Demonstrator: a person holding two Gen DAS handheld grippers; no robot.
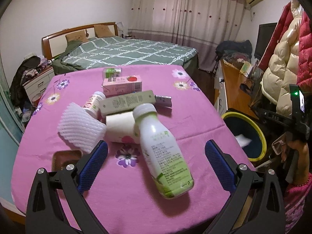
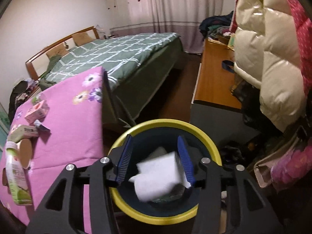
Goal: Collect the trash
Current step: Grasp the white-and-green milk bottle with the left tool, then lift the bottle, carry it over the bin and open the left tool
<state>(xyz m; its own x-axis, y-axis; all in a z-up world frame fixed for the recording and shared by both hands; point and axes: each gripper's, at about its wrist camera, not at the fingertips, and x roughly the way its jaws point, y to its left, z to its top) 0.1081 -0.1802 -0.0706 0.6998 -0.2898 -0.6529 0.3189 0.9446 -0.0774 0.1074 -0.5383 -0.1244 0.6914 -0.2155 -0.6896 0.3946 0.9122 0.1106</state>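
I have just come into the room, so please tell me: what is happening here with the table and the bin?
A person is clearing trash from a pink-covered table with two handheld grippers. The right gripper, jaws open, is above the yellow-rimmed bin, with a blurred white paper between its fingers over the opening. The left gripper is open around a green-and-white bottle, not yet gripping it.

- Setting: a home bedroom.
- Bed (image 1: 124, 52) with green checked cover, at 12 o'clock beyond the worktop (image 1: 195, 117).
- Curtains (image 1: 187, 11) at 1 o'clock.
- Padded coats (image 2: 269, 54) hanging at 3 o'clock.
- Nightstand (image 1: 39, 81) at 10 o'clock.
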